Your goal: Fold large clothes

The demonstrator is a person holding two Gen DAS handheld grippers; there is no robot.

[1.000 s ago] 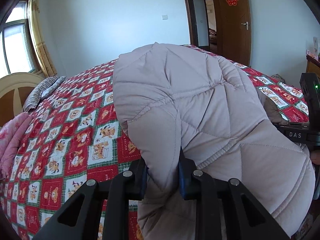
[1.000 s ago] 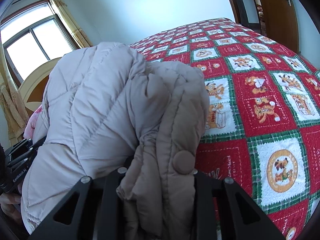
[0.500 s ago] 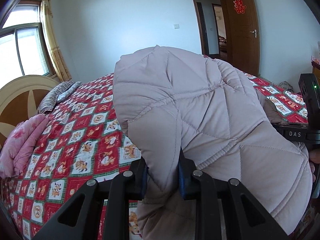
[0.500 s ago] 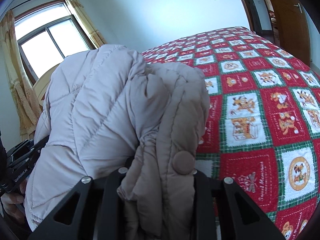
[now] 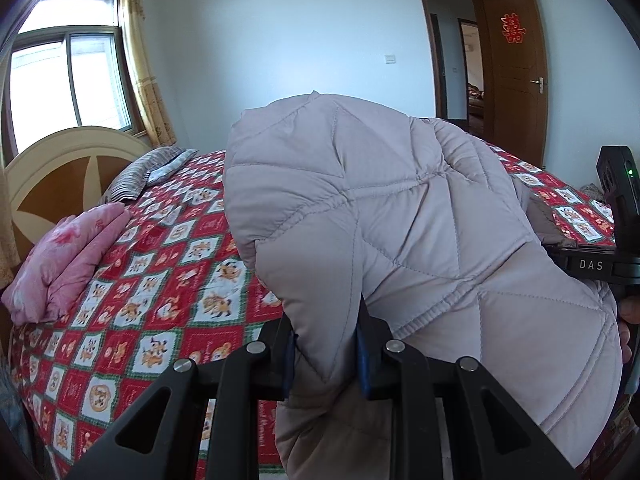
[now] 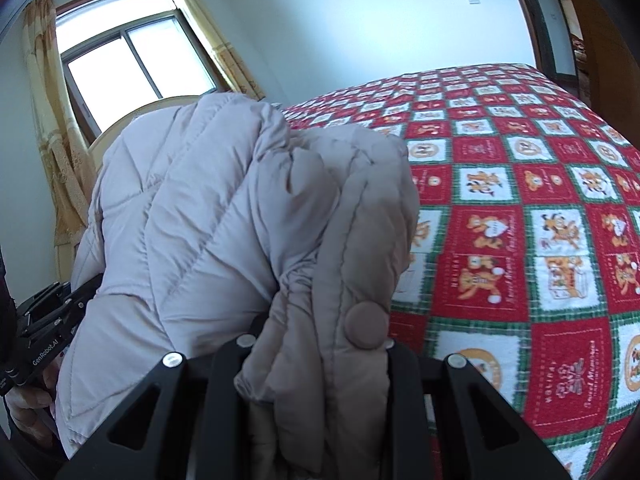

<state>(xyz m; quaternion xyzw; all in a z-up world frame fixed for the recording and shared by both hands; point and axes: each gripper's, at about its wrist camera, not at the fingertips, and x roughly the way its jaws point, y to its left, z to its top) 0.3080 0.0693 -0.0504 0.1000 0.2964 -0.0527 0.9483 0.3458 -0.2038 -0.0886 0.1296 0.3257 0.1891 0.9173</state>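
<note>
A pale pinkish-grey quilted puffer coat point(image 5: 384, 216) is held up above the bed between both grippers. My left gripper point(image 5: 326, 350) is shut on a fold of the coat's edge. My right gripper point(image 6: 320, 356) is shut on a bunched edge of the coat point(image 6: 224, 216) that has a round button point(image 6: 367, 325); its fingertips are hidden by the fabric. The right gripper's body point(image 5: 592, 266) shows at the right of the left wrist view, and the left gripper's body point(image 6: 44, 332) shows at the left of the right wrist view.
The bed has a red, white and green patchwork quilt point(image 6: 520, 208). A folded pink blanket point(image 5: 68, 256) and a striped pillow point(image 5: 132, 176) lie near the cream headboard point(image 5: 60, 168). A window point(image 5: 60, 84) is at left, an open brown door point(image 5: 516, 68) at right.
Both grippers have risen and tilted up with the coat, so more of the wall, window and door shows and the bed sits lower. The grips are unchanged.
</note>
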